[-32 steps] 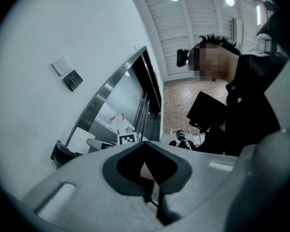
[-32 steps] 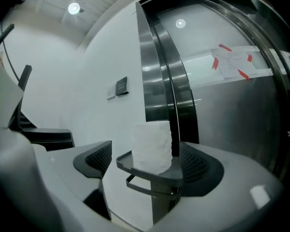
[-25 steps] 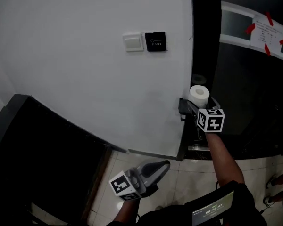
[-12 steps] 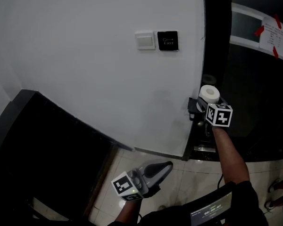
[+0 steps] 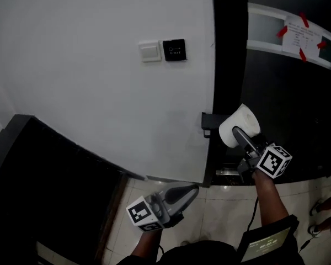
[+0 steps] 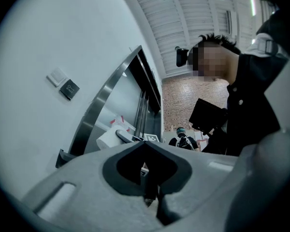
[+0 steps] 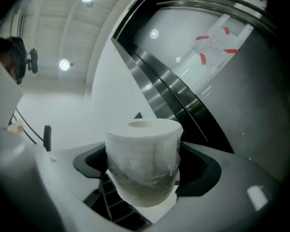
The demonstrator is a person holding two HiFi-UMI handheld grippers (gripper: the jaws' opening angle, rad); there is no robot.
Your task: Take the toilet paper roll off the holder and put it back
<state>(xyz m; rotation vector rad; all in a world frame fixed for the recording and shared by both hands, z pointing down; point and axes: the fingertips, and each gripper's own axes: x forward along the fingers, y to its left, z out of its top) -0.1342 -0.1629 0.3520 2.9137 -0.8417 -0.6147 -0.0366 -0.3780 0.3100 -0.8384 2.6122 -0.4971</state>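
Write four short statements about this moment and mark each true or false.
1. The right gripper grips the toilet paper roll. True; its jaws have just been closing, with the roll between them.
2. The roll sits on the holder. False: the holder is bare, and the roll is off it, in the right gripper.
3. The left gripper holds a second roll. False: its jaws are together with nothing between them.
4. A white switch sits left of a black exit button on the wall. True.
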